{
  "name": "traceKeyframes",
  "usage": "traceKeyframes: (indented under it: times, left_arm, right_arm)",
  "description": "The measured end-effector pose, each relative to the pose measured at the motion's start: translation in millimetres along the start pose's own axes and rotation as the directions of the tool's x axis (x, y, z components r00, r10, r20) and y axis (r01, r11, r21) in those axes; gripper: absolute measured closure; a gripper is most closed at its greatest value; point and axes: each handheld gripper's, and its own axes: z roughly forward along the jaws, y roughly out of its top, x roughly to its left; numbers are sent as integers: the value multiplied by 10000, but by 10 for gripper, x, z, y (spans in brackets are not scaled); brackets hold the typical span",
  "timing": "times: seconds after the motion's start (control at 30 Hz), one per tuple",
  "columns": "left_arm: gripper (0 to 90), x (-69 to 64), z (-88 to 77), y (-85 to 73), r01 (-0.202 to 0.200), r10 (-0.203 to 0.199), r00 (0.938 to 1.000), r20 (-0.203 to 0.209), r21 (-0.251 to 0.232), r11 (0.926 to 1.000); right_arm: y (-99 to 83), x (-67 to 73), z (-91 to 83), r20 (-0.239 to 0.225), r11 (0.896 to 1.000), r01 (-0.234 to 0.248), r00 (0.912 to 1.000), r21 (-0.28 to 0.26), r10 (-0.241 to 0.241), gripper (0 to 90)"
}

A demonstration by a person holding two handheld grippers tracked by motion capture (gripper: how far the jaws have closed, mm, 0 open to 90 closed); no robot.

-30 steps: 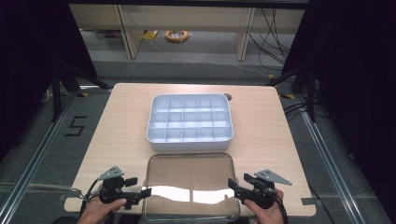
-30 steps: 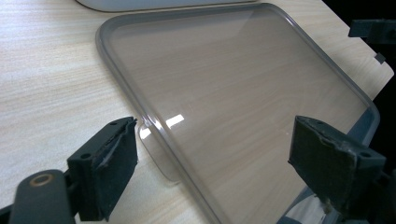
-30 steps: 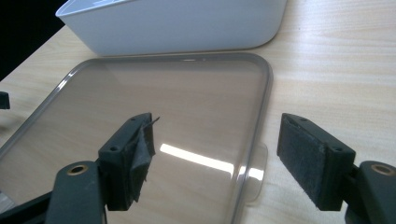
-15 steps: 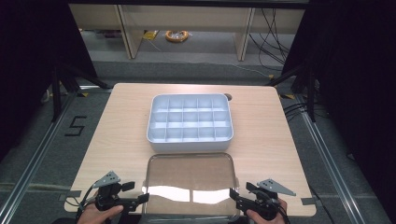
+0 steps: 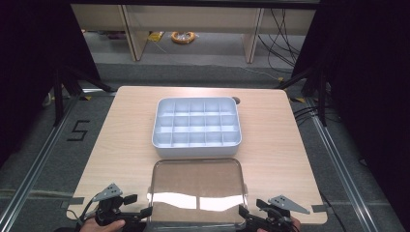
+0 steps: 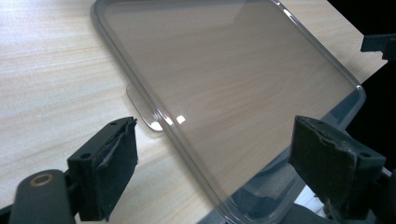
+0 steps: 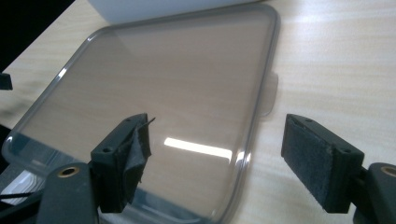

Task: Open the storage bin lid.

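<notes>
A clear plastic lid (image 5: 196, 191) lies flat at the front of the wooden table (image 5: 125, 145), its near edge hanging slightly over the table's front edge. Behind it stands a white tray (image 5: 197, 126) divided into several empty compartments. My left gripper (image 5: 144, 212) is open at the lid's near left corner. In the left gripper view that lid (image 6: 224, 79) corner lies between the wide jaws of the left gripper (image 6: 215, 163), untouched. My right gripper (image 5: 241, 213) is open at the near right corner. Its jaws have just been opening, and the lid (image 7: 154, 84) edge lies between the right gripper (image 7: 217, 158) pads without contact.
A small round hole (image 5: 236, 100) sits in the table behind the tray's right corner. Bare wood lies left and right of the lid. Black curtains flank the table, and cables (image 5: 183, 36) lie on the floor beyond it.
Both grippers have drawn back toward the near edge of the table. The lid and the tray have stayed where they were.
</notes>
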Motion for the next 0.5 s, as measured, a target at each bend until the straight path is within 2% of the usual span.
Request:
traceKeyframes:
  times: [0.03,0.1,0.13,0.17,0.2,0.23,0.33,0.37,0.5]
  left_arm:
    - [147,1,-10,-7,-79,79,10000,-34,49,10000]
    - [147,4,-8,-9,-31,31,10000,-11,80,10000]
    - [147,2,0,-10,44,-44,10000,-27,38,10000]
    - [147,13,-3,-10,-47,47,10000,-18,141,9999]
    - [148,12,4,-11,18,-18,10000,-5,120,9999]
    - [148,11,8,-11,90,-90,10000,20,144,9999]
    - [148,8,14,-14,143,-144,9999,23,135,9998]
    - [148,9,14,-16,155,-156,9999,41,141,9998]
    - [149,17,11,-15,136,-137,9999,40,225,9997]
  right_arm:
    - [-19,-21,4,34,9995,330,9994,-6,-330,242]
    - [-28,-37,11,-240,9996,293,9993,33,-292,242]
    - [-34,-3,1,-231,9997,-176,9996,182,180,242]
    - [-33,-8,4,-202,9998,-117,9997,170,121,242]
    - [-23,-45,5,-39,9993,347,9994,102,-346,242]
    - [-26,-43,21,-158,9998,128,9998,170,-125,242]
    - [-27,-56,30,-78,9998,173,9998,54,-173,242]
    - [-21,-65,5,-2,9995,293,9996,115,-293,242]
    - [-21,-69,13,110,9995,258,9996,181,-260,242]
